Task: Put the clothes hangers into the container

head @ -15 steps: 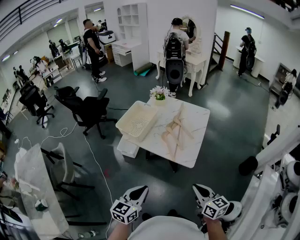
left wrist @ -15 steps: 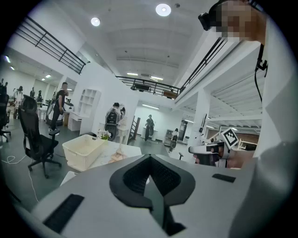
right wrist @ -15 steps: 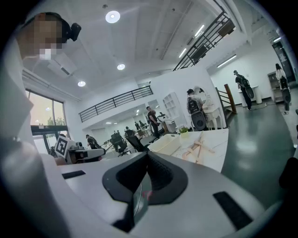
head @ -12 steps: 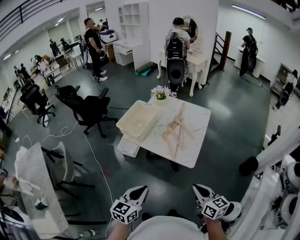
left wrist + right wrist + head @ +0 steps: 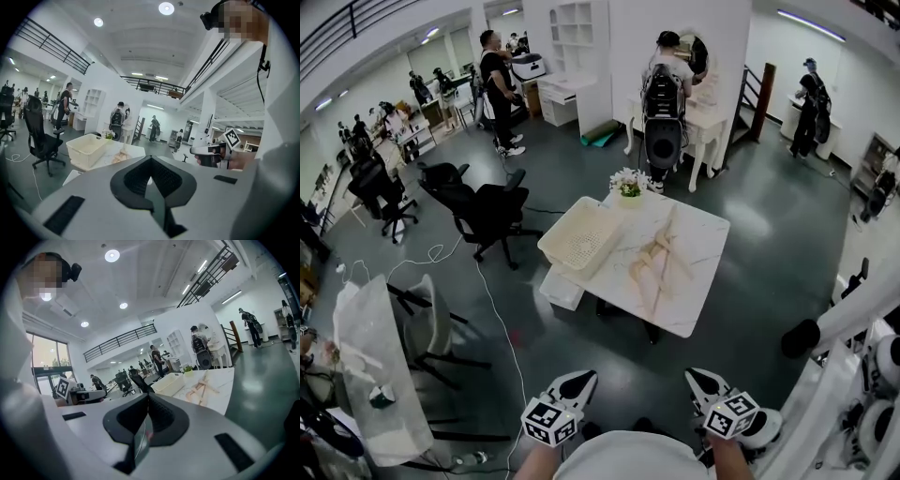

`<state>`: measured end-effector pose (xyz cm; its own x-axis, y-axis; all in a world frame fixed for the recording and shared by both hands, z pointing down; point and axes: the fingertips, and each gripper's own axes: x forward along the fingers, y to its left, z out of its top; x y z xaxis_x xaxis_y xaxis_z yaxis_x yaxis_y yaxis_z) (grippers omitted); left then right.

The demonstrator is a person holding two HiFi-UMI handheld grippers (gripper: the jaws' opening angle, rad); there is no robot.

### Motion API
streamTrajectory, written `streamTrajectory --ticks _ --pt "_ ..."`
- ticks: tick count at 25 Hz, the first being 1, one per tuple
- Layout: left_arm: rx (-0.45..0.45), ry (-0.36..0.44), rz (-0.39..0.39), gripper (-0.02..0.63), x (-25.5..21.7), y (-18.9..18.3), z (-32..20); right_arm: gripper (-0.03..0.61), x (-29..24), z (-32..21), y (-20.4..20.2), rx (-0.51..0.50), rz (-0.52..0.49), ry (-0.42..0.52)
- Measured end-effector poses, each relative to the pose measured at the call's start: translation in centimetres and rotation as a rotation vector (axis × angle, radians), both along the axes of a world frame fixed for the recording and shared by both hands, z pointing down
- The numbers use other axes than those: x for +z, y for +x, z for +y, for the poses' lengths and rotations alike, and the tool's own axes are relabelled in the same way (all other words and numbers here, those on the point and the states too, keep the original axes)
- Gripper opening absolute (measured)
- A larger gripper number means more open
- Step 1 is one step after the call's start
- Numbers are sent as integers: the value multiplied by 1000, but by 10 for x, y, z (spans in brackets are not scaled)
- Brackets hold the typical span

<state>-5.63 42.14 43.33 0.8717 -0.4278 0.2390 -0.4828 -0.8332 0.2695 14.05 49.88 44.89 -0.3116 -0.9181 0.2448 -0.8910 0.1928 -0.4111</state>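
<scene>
Viewpoint alone is shifting slightly; left gripper [image 5: 579, 380] and right gripper [image 5: 698, 378] are idling near, fully closed, empty. Far wooden hangers [image 5: 654, 262] are lying in an indistinct pile, count unclear, right of white basket [image 5: 562, 258].

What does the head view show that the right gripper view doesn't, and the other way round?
Head view only: a white box and a cable on the floor. Right gripper view only: ceiling lights, a window, the right gripper with jaws shut, empty. Both: the marble table, cream basket and wooden hangers.
</scene>
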Motion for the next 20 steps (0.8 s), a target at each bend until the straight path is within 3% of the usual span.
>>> streamTrajectory --ticks 12,20 --pt "-44 -13 -10 8 7 31 10 20 6 9 43 -22 -15 -10" --pt "-96 -8 -10 8 8 49 13 20 10 14 64 -94 -9 2"
